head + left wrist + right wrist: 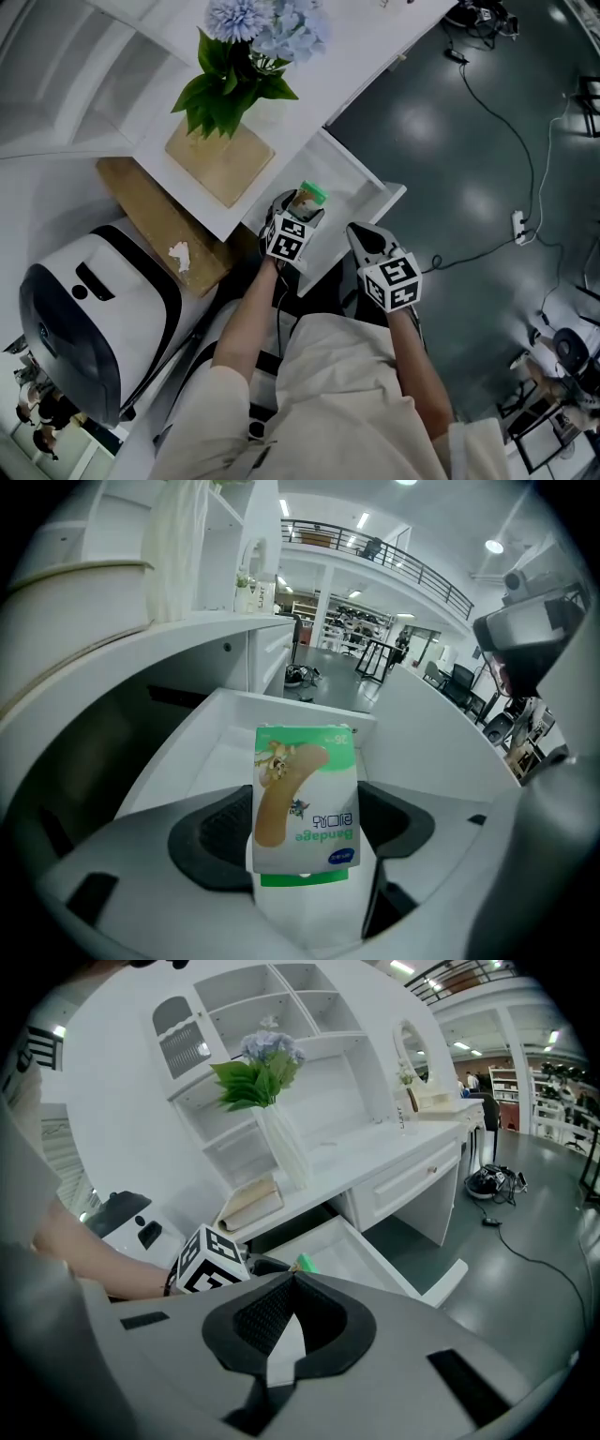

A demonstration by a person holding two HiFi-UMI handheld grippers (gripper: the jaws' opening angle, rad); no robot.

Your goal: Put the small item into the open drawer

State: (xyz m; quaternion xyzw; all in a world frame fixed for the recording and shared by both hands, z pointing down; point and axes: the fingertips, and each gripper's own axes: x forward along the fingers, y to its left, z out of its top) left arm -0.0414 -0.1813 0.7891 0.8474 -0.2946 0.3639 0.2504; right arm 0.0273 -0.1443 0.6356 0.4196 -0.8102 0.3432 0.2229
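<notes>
Overhead, head view: L gripper [298, 208] holds the bandage box [310, 194] above the open drawer [367, 186]. R gripper [362, 240] hangs near the drawer's front panel, apart from the box.
L gripper view: jaws clamp the box's lower part from both sides. The box stands upright w/ print upside down, drawer interior behind it.
R gripper view: jaws pressed together, nothing between. The box's green edge shows over the drawer, just beside the L gripper's marker cube [211, 1262].
</notes>
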